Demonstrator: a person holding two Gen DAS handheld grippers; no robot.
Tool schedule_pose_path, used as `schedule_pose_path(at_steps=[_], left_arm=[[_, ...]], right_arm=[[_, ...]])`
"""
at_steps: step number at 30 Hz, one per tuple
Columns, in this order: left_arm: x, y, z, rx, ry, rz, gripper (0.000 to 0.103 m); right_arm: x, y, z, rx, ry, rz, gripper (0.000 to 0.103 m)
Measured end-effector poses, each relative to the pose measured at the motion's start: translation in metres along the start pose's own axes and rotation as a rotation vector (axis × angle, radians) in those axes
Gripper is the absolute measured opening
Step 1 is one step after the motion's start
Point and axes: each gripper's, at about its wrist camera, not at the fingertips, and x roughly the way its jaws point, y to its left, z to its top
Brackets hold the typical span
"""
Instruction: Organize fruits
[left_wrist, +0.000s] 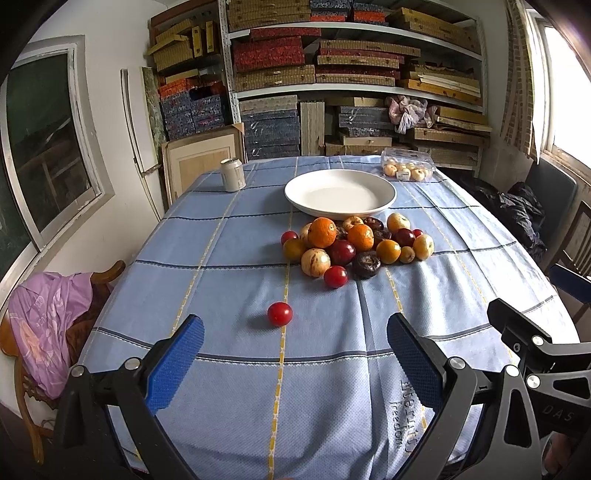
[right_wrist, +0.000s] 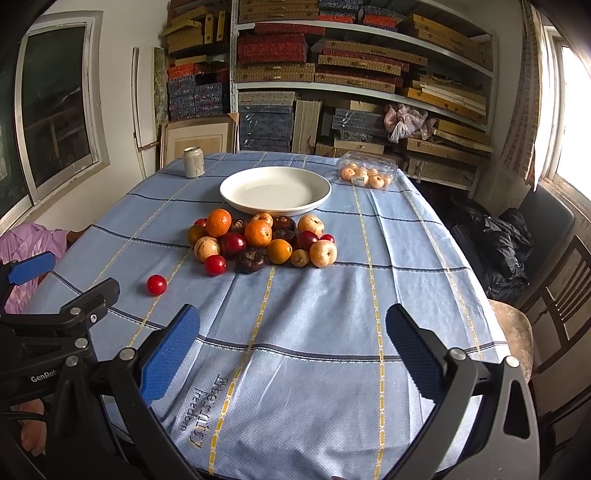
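Note:
A heap of mixed fruit (left_wrist: 354, 243) (right_wrist: 262, 240) lies on the blue checked tablecloth, just in front of an empty white plate (left_wrist: 340, 192) (right_wrist: 275, 190). The heap holds oranges, red plums, pale apples and dark wrinkled fruits. One small red fruit (left_wrist: 279, 314) (right_wrist: 156, 284) sits alone nearer to me. My left gripper (left_wrist: 295, 332) is open with nothing between its blue pads, low over the near edge, the lone red fruit just beyond it. My right gripper (right_wrist: 291, 325) is open and holds nothing, to the right of the left one.
A pale drink can (left_wrist: 232, 174) (right_wrist: 194, 161) stands at the far left of the table. A clear plastic box of small pale fruits (left_wrist: 408, 169) (right_wrist: 367, 171) sits far right. Wooden chairs, one draped in pink cloth (left_wrist: 44, 325), flank the table. Shelves of boxes fill the back wall.

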Motion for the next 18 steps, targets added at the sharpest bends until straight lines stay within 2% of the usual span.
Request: schedule_pose_path(at_steps=[12,18], left_arm=[[0.024,-0.001,-0.001,0.008,0.033,-0.010,0.100],[0.044,-0.003,-0.001,0.022,0.045,-0.031,0.100]], right_arm=[[0.020,-0.003,-0.002,-0.004,0.019,0.002,0.099],[0.042,-0.007,-0.003,-0.022,0.043,0.006,0.099]])
